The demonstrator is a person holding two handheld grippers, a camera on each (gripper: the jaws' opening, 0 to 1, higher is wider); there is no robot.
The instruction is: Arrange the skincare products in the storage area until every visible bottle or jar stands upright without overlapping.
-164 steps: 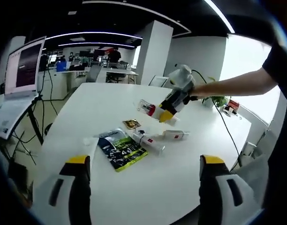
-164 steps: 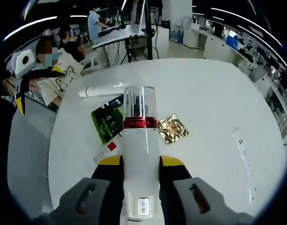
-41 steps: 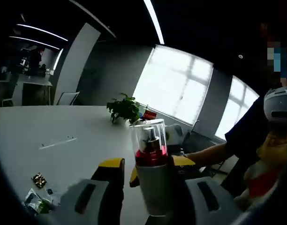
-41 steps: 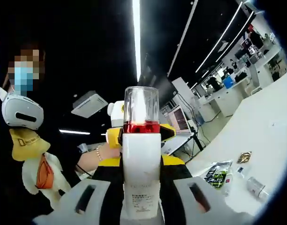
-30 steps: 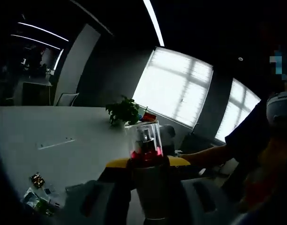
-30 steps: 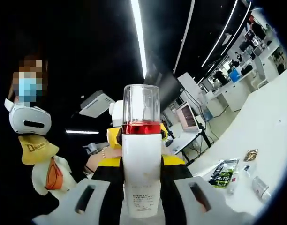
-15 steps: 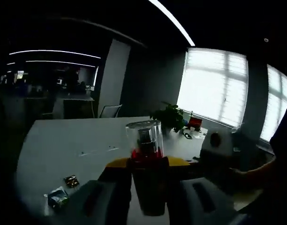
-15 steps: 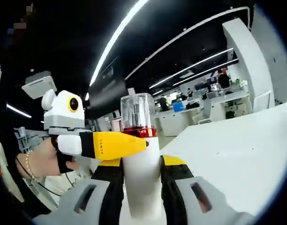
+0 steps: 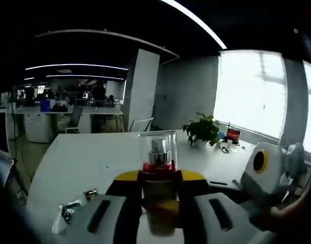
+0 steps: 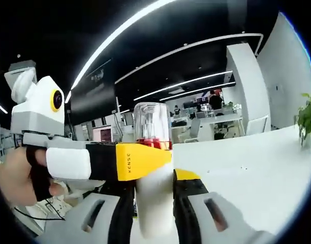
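Both grippers are on the same pump bottle [image 9: 157, 175] here, held up in the air above the white table [image 9: 74, 162]. In the left gripper view the left gripper [image 9: 158, 184] has its yellow-tipped jaws pressed in against the bottle just under the red collar, the clear cap [image 9: 157, 147] standing upright above them with the silver pump head visible inside. Off to the right edge of that view sits the right gripper's body, gripped by a hand [image 9: 277, 218]. Over in the right gripper view, the right gripper [image 10: 153, 184] clamps the bottle's white body [image 10: 154, 201] lower down, jaws tight on both sides, while the left gripper's yellow jaw reaches across from the left, touching the bottle at the red band, a hand [image 10: 16, 175] behind it. Down on the table, at lower left in the left gripper view, lie a gold sachet [image 9: 90, 193] and a dark packet [image 9: 69, 211], well apart from the bottle. A potted plant [image 9: 202, 130] stands at the table's far end.
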